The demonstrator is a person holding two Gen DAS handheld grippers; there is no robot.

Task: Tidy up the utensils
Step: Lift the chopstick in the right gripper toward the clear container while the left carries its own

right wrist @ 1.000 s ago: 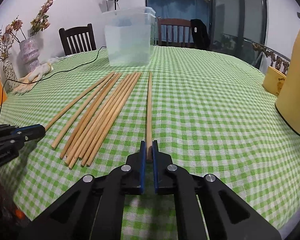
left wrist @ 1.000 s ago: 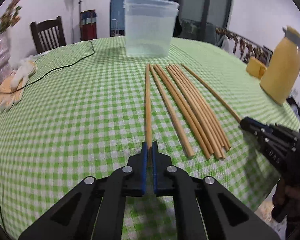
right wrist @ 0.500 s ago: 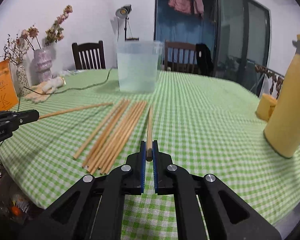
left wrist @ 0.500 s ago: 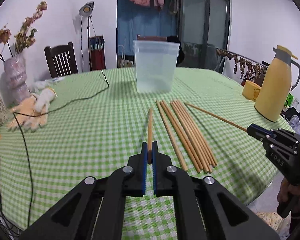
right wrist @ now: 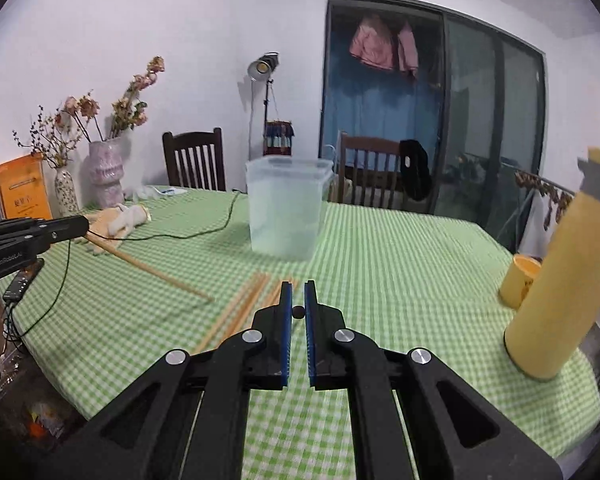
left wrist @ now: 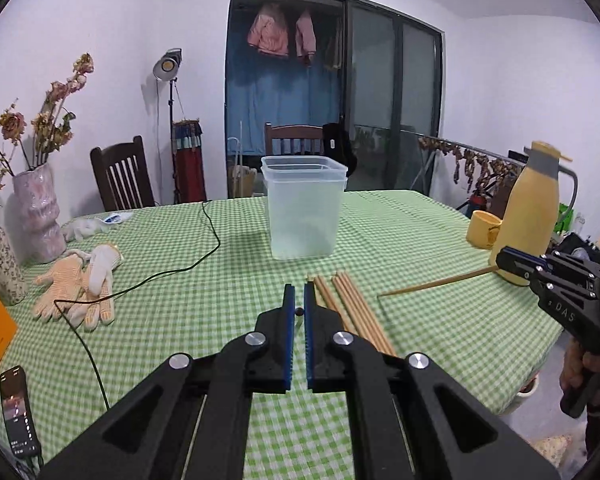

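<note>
Two black grippers with blue pads each pinch one wooden chopstick: our left gripper (left wrist: 299, 312) holds its stick (right wrist: 148, 268) end-on, our right gripper (right wrist: 299, 312) likewise holds the other (left wrist: 436, 281). Beyond, loose wooden chopsticks (left wrist: 352, 308) lie on the green checked tablecloth (left wrist: 220, 272), nearer than the clear plastic tub (left wrist: 303, 208).

A lived-in home dining room: a table (left wrist: 440, 320) under a green checked cloth, wooden chairs (left wrist: 120, 178) at its far edge, vases of dried flowers (left wrist: 36, 216) by its left edge, and clothes (left wrist: 284, 36) hanging behind a glass sliding door (left wrist: 396, 108).
</note>
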